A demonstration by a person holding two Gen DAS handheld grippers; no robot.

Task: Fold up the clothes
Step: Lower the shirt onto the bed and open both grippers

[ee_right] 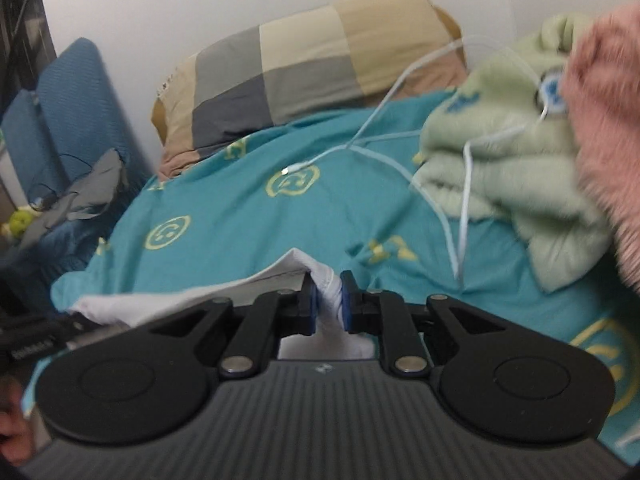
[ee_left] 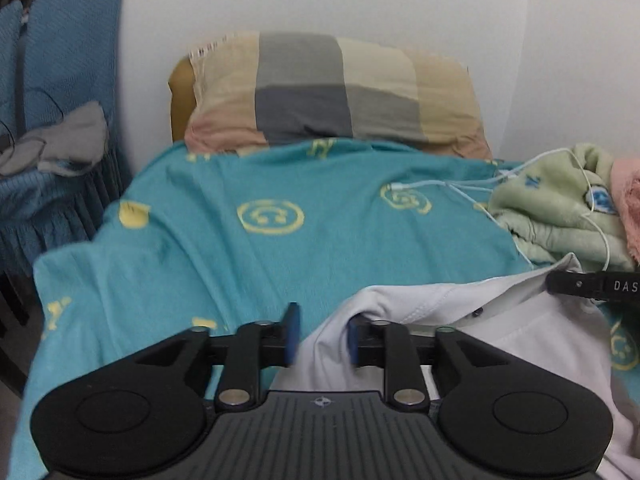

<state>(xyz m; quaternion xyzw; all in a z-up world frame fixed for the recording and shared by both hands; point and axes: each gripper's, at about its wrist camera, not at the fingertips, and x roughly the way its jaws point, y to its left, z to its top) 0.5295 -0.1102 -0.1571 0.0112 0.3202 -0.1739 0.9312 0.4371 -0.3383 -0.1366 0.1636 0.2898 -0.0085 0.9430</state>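
With the right gripper (ee_right: 328, 304) pinching the white shirt (ee_right: 168, 300) and the left gripper (ee_left: 320, 334) spread around its bunched edge at 6 o'clock on the teal sheet (ee_left: 240, 248), the fold may skew.

My left gripper (ee_left: 320, 338) is matte black: two rounded wings with embossed discs, angled link arms with silver pivot screws, a ribbed grey centre plate bearing a small compass-like mark, and blue pads (ee_left: 291, 334). My right gripper (ee_right: 328, 304) looks the same; white lettering marks its side. Bare skin (ee_right: 14, 420) shows at the near left.
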